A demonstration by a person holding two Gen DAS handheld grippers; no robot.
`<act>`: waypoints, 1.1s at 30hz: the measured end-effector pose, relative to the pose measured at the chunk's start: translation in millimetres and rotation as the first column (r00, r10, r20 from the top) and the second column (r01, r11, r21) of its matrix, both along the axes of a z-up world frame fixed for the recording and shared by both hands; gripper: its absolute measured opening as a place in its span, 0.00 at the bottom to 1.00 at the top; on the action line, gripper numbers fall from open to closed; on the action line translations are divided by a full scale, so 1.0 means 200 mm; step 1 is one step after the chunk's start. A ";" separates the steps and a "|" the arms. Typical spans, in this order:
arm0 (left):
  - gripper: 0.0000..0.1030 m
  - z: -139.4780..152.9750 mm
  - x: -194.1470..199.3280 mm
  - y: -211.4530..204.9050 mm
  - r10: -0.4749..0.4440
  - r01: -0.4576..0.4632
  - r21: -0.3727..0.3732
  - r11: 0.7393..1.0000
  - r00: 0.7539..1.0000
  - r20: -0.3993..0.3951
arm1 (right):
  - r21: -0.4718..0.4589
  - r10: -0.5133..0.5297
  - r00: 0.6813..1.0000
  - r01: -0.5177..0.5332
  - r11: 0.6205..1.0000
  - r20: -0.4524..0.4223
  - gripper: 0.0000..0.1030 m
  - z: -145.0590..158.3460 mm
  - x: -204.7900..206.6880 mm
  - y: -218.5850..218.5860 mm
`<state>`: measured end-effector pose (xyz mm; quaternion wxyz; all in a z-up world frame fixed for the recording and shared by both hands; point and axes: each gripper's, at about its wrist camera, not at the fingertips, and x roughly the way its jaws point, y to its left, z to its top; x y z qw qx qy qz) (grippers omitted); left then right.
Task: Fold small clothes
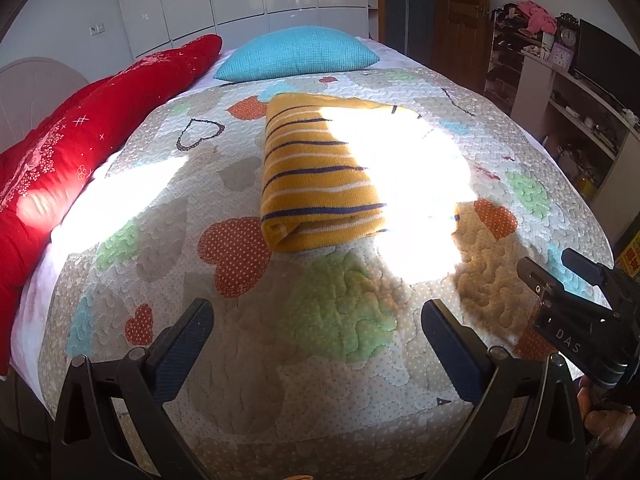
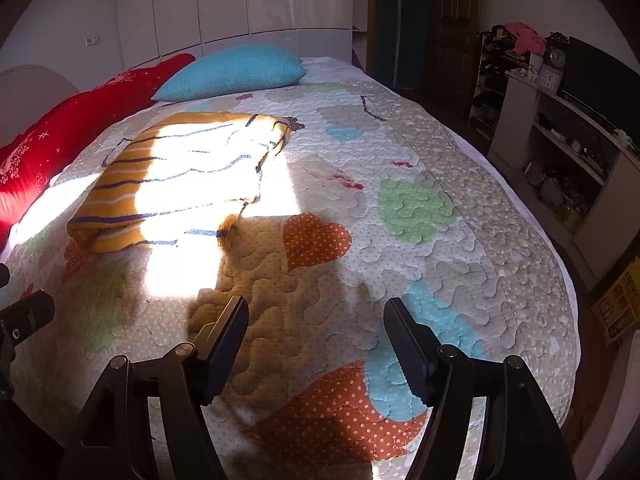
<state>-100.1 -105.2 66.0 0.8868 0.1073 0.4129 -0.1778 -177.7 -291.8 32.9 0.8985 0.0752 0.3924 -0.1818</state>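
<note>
- The yellow knit garment with dark and white stripes (image 1: 320,172) lies folded into a thick rectangle on the heart-patterned quilted bedspread (image 1: 332,320), half of it washed out by a hard patch of sunlight.
- From the left wrist view it sits at about twelve o'clock, well apart from the gripper; from the right wrist view it is up at about ten o'clock.
- The left gripper (image 1: 318,340) has its jaws spread wide with only quilt between them; it grips nothing.
- The right gripper (image 2: 316,344) is likewise spread, nothing between its pads, and hangs over bare bedspread near the bed's edge.
- A turquoise pillow (image 1: 298,58) lies beyond the garment at twelve o'clock, and a red embroidered bolster (image 1: 76,148) runs along the bed at nine to ten o'clock.
- Judgement: the fold looks finished, its edges stacked, and both grippers stand clear of it.
- The next move probably calls for either a light squaring of the near folded edge or fetching another garment; none shows on the bed.
</note>
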 end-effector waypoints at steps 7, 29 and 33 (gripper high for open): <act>1.00 0.01 0.00 0.03 0.013 -0.012 -0.039 0.999 1.000 0.003 | -0.002 -0.019 1.000 0.019 1.000 0.009 0.73 0.02 -0.01 -0.02; 1.00 -0.11 0.04 0.22 0.103 -0.104 -0.025 0.994 0.993 -0.049 | -0.070 0.104 0.994 -0.105 0.992 -0.013 0.77 0.04 0.14 0.24; 1.00 -0.12 0.05 0.22 0.111 -0.112 -0.022 0.993 0.992 -0.054 | -0.077 0.116 0.993 -0.118 0.990 -0.023 0.78 0.02 0.15 0.26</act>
